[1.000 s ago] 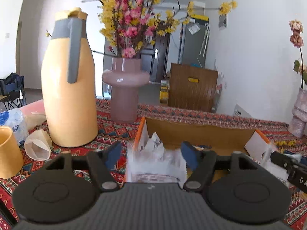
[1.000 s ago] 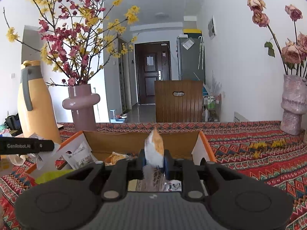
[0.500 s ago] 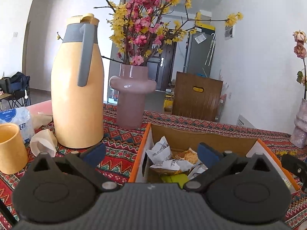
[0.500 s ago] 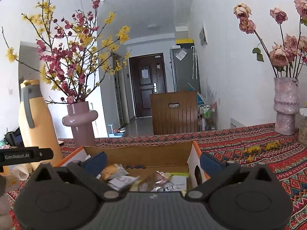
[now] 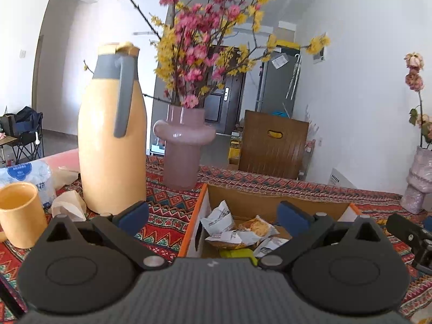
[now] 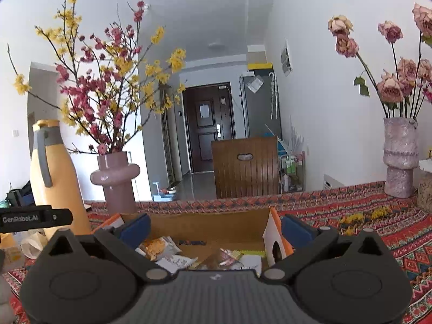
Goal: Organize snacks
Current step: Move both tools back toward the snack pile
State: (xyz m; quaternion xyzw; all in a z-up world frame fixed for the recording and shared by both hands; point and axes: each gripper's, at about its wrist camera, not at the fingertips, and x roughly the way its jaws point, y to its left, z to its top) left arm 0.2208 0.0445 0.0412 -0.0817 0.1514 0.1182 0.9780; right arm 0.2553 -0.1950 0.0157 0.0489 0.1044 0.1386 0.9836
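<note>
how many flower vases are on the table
2. A smooth pink vase with pink and yellow blossoms stands left, beside the yellow thermos jug. A textured pink vase with dried roses stands far right. Others may be out of view.

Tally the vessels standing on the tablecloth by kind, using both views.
Vases: 2, pink and mottled
Jugs: 1, yellow
Cups: 1, yellow
Total: 4
</note>
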